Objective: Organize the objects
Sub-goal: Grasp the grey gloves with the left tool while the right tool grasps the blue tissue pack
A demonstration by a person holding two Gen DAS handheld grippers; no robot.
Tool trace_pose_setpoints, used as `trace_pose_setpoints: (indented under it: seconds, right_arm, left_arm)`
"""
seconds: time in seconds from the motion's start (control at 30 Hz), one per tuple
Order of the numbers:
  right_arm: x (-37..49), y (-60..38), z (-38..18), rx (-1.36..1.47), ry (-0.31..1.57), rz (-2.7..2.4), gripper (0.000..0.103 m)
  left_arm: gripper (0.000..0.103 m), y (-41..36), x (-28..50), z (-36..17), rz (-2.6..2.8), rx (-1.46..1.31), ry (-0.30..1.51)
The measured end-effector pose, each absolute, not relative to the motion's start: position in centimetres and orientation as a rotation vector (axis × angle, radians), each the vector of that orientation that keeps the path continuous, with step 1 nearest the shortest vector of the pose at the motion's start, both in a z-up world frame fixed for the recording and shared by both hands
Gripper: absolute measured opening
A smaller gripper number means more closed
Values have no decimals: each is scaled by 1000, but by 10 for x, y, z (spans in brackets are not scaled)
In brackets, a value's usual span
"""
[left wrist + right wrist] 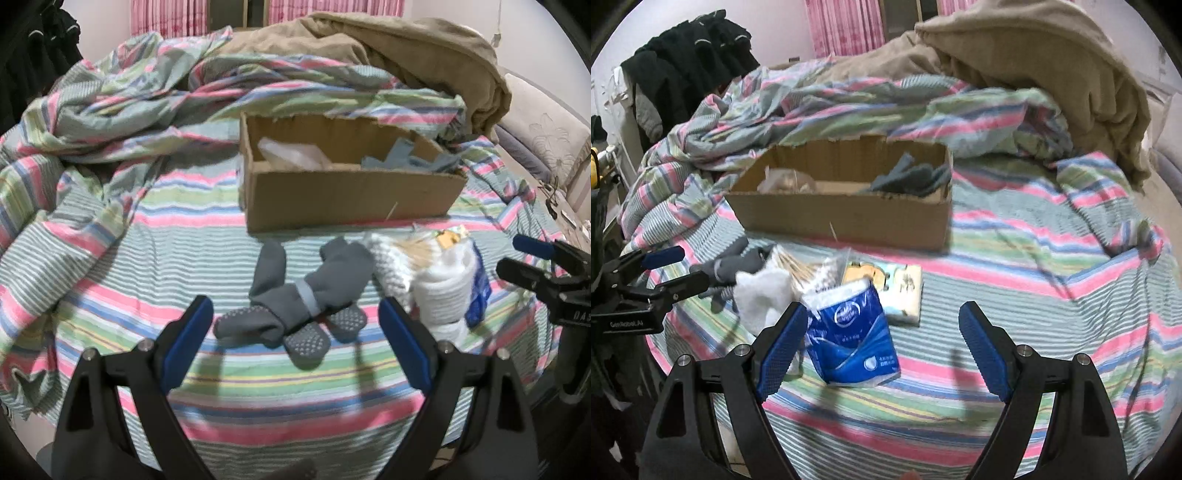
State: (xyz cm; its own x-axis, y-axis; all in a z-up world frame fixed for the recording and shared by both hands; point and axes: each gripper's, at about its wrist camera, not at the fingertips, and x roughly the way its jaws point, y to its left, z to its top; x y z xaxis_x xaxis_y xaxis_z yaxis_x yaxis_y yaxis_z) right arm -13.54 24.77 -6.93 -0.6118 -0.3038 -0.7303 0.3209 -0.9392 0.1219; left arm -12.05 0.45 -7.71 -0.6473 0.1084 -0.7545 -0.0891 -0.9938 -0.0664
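Here the left gripper (295, 321), fingers spread, frames the grey socks (295, 299) at its tips; right gripper (882, 321), also spread, has the blue tissue pack (851, 339) just inside its left finger.

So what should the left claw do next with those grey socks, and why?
Probably ease the left gripper forward and down onto the grey socks. Its jaws stand open with the bundle lying loose on the striped bedsheet just ahead of them, and the cardboard box behind already holds similar socks, so these likely go there.
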Motion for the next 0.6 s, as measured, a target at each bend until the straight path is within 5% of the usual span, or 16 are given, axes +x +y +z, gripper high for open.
trace_pose_setpoints:
  seconds: [0.37,0.47,0.5,0.6]
  right_arm:
    - [-143,230,-101,1230,65,-2463,87]
    - [-143,222,-106,1216,98,-2445,85]
    - [-142,219,-107,1218,114,-2442,81]
    - [-137,211,-106,1194,130,-2391,43]
  left_arm:
    - [91,12,-139,-108,2743,-1258,68]
    - [80,18,-140,-115,2746,-1240,126]
    - [73,19,-139,-115,2748,-1224,132]
    - [53,21,-136,-114,2735,-1185,132]
